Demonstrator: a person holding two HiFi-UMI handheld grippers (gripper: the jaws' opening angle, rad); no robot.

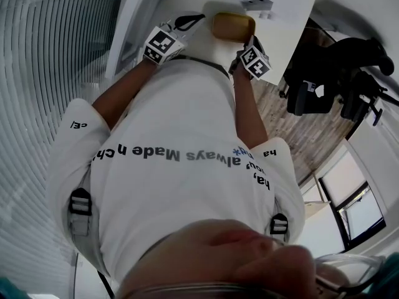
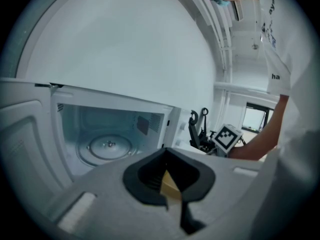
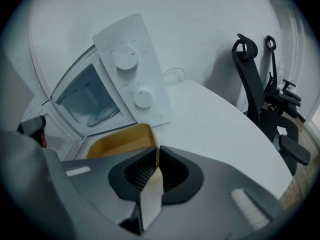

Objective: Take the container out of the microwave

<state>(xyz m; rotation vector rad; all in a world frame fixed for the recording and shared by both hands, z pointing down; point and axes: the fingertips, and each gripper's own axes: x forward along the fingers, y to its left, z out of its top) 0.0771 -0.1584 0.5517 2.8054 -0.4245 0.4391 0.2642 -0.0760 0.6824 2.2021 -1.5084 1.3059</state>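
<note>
Hanging outside the microwave [image 3: 131, 76], the yellow container [image 3: 120, 143] sits in front of the open cavity, carried between both grippers. Whether its base touches anything cannot be told.

- Right gripper [image 3: 156, 166]: jaws pinching the container's near rim wall, and the thin yellow edge stands up between the pads.
- Left gripper [image 2: 169, 181]: jaws likewise closed on a yellow wall of the container, on its opposite side in the head view.
- Microwave: door [image 2: 22, 134] swung open at the left of the left gripper view. The glass turntable [image 2: 110, 146] is bare. The control panel has two round dials, one above the other.
- Counter [image 3: 220, 124]: white, carrying the microwave and running off to its right.
- Black office chair [image 3: 252, 79] stands beyond the counter's far edge, on wood-pattern floor [image 1: 293, 114].
</note>
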